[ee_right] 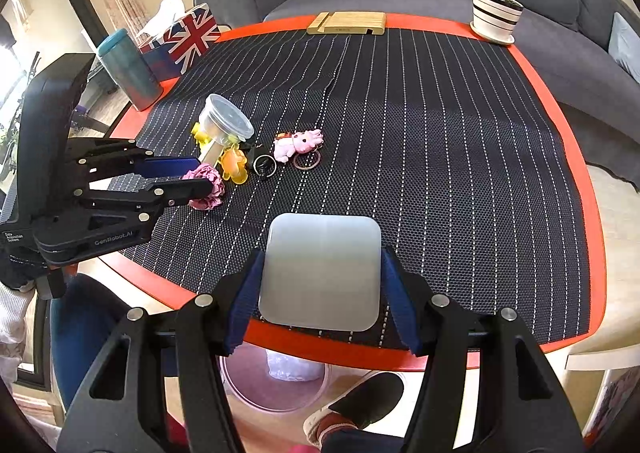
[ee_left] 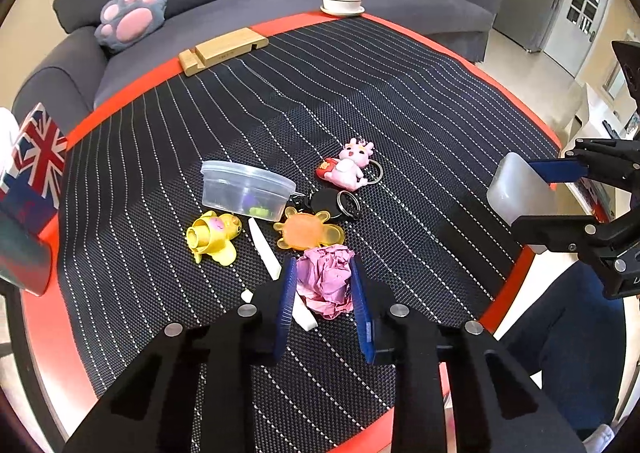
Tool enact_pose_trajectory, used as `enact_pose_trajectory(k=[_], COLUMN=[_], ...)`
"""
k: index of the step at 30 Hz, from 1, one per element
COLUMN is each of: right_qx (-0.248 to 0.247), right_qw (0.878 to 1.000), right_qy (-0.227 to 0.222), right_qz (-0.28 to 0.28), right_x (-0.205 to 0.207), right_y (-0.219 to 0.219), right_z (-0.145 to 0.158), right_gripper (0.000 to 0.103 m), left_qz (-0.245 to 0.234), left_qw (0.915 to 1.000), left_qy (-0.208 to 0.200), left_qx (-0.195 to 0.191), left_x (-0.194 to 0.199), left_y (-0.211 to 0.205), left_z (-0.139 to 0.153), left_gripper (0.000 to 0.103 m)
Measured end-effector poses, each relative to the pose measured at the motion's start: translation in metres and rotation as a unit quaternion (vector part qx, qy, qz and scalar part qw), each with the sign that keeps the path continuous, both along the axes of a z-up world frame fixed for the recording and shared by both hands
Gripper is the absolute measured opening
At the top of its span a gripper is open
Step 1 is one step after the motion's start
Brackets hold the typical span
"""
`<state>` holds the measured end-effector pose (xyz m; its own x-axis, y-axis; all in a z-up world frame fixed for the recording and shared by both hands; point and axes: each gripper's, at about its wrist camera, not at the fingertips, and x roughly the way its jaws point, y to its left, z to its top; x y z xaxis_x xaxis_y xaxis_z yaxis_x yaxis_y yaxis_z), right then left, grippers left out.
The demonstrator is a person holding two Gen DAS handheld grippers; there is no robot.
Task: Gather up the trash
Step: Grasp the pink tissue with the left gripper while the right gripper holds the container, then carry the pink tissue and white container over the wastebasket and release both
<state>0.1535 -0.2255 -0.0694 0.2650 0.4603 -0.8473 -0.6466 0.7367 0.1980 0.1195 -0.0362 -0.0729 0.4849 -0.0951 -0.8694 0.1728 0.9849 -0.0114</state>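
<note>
1. At far left in our right wrist view stand a teal tumbler (ee_right: 130,71) and a Union Jack tissue box (ee_right: 188,37).
2. Our left gripper (ee_left: 324,293) has its blue pads pressed on either side of a crumpled pink paper ball (ee_left: 326,281), which sits on the black striped mat (ee_left: 400,133).
3. Just beyond the ball lie a yellow toy (ee_left: 212,237), a clear plastic tub (ee_left: 246,189), an orange translucent toy (ee_left: 308,233) and a pink plush keychain (ee_left: 354,163).
4. Our right gripper (ee_right: 320,285) clasps a frosted square container (ee_right: 320,273) above the table's near orange edge (ee_right: 320,349).
5. At far right stands a potted cactus (ee_right: 496,5).
</note>
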Motion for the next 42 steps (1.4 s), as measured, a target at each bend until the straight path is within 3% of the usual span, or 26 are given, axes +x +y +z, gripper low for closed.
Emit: enact_pose_trajectory(k=[6, 19, 31, 42], right_qx=[0.001, 0.013, 0.022, 0.018], right_qw=[1.000, 1.000, 0.998, 0.994], right_qy=[0.001, -0.015, -0.043, -0.039], right_qz=[0.000, 0.011, 0.049, 0.097], right_x=[-0.001, -0.015, -0.064, -0.111], right_y=[0.001, 0.002, -0.003, -0.001], right_z=[-0.001, 0.015, 0.042, 0.045], right_gripper=[0.059, 0.059, 0.059, 0.059], left_qz=[0.002, 0.013, 0.012, 0.018], left_qw=[0.9999, 0.9983, 0.9965, 0.9946], left_qy=[-0.011, -0.044, -0.065, -0.077], left_qx=[-0.003, -0.035, -0.051, -0.066], left_x=[-0.003, -0.032, -0.090, -0.136], left_y=[0.002, 0.003, -0.006, -0.013], left_z=[0.008, 0.039, 0.057, 0.062], left_gripper=[0.019, 0.018, 0.018, 0.018])
